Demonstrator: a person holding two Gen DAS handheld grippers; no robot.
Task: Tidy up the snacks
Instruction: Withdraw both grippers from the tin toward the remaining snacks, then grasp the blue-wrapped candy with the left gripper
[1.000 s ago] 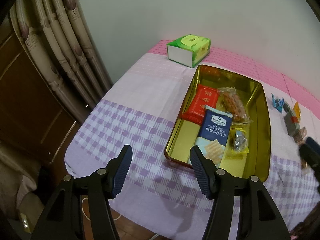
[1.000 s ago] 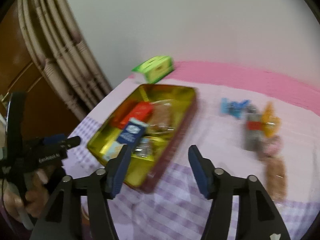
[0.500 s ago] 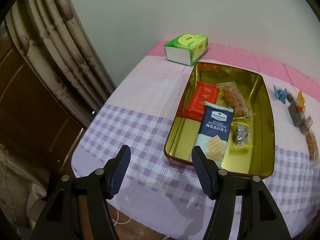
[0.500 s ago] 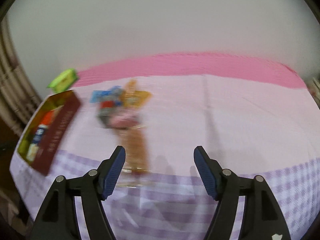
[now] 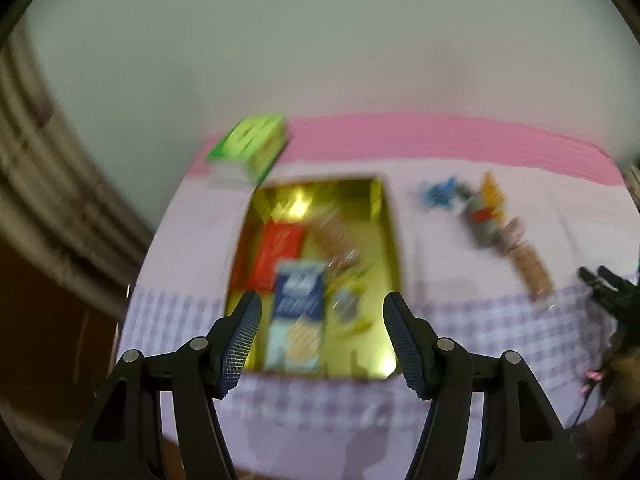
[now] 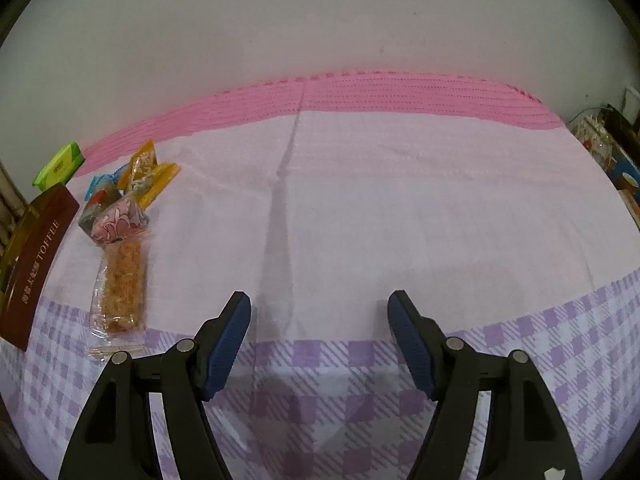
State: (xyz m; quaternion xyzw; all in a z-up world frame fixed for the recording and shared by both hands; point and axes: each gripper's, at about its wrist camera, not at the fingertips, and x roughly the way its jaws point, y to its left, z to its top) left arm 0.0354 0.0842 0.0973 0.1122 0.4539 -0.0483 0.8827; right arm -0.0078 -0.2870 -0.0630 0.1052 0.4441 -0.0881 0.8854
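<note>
- Since the earlier frames, both cameras had swung rightward; the left gripper (image 5: 322, 332) now faced the gold tin (image 5: 390, 248) squarely, its view blurred.
- Both tools stood wide open, gripping nothing; the right gripper (image 6: 319, 340) hovered over bare cloth.
- Some snacks already lay in the tin; a loose pile (image 6: 120, 208) waited just beside it, probably next.
- A pink-and-lilac checked tablecloth (image 6: 400, 200) met a plain wall; a green tissue box (image 5: 250, 142) sat behind.

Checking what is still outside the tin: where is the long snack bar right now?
In the right wrist view the snack bar lies on the cloth at left, just right of the tin, its far end touching the pink candy.
</note>
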